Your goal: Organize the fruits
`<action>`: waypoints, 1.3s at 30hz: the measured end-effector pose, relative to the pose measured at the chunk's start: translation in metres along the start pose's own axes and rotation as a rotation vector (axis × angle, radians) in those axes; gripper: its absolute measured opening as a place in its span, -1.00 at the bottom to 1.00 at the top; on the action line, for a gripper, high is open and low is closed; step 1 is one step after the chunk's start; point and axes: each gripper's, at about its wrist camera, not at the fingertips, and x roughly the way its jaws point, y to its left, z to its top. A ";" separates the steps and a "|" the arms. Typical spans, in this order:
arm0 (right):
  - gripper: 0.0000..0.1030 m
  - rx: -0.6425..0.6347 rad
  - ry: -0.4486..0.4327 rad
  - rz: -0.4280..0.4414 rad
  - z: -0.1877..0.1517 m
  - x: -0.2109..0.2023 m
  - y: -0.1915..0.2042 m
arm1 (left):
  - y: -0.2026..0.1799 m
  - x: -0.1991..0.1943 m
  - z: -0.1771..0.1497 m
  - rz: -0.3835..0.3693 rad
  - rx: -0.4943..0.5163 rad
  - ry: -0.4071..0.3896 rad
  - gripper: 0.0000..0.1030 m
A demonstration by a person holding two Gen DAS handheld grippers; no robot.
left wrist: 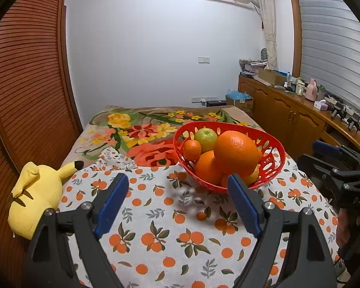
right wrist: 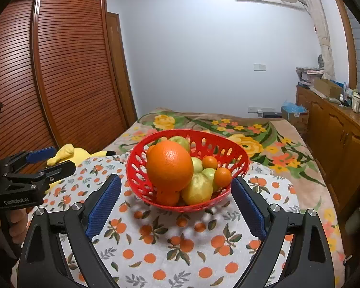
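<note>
A red plastic basket [right wrist: 141, 180] with oval cut-outs in its wall sits on a white cloth printed with oranges [right wrist: 170, 249], and that cloth is spread over a bed with a flowered blanket [right wrist: 271, 148]. The basket is piled with fruit. A big orange [right wrist: 169, 165] rides on top of the heap, near the side facing the two grippers. Under and around it lie another orange [left wrist: 207, 168], several pale green apples [right wrist: 199, 190], and a few small tangerines [right wrist: 222, 177]; one green apple [left wrist: 206, 139] and one tangerine sit at the far left of the pile as seen from the left wrist. No loose fruit shows on the cloth.

The left gripper [left wrist: 177, 187] hovers just short of the basket, a little to its left, its jaws wide apart with nothing between them but the printed cloth. The right gripper [right wrist: 177, 187] points straight at the basket, its jaws spread wide too, and empty; the blue pads [right wrist: 248, 206] stand either side of the basket's near rim without touching it. A hand [right wrist: 14, 220] grips the handle of the left gripper.

A yellow plush toy [left wrist: 33, 192] lies at the left edge of the bed, beside a slatted wooden wardrobe [right wrist: 67, 76]. A long wooden cabinet [left wrist: 283, 110] cluttered with bottles and boxes runs along the right wall.
</note>
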 end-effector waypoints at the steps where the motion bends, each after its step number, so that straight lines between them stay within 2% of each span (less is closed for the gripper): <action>1: 0.84 0.001 -0.002 -0.007 -0.002 -0.002 0.001 | 0.000 -0.002 -0.002 0.000 -0.008 0.003 0.64; 5: 0.88 0.010 -0.007 -0.031 -0.007 -0.008 0.003 | 0.000 -0.008 -0.008 -0.009 -0.028 0.005 0.65; 7: 1.00 0.015 -0.008 -0.050 -0.010 -0.011 0.005 | -0.001 -0.012 -0.011 -0.014 -0.036 0.005 0.65; 18: 1.00 0.022 -0.016 -0.086 -0.025 -0.036 0.015 | -0.003 -0.039 -0.031 -0.012 -0.057 -0.001 0.65; 28: 1.00 0.014 -0.068 -0.107 -0.036 -0.074 0.031 | -0.009 -0.078 -0.052 0.036 -0.038 -0.025 0.65; 39: 1.00 0.005 -0.091 -0.129 -0.047 -0.095 0.042 | -0.009 -0.092 -0.061 0.037 -0.043 -0.018 0.67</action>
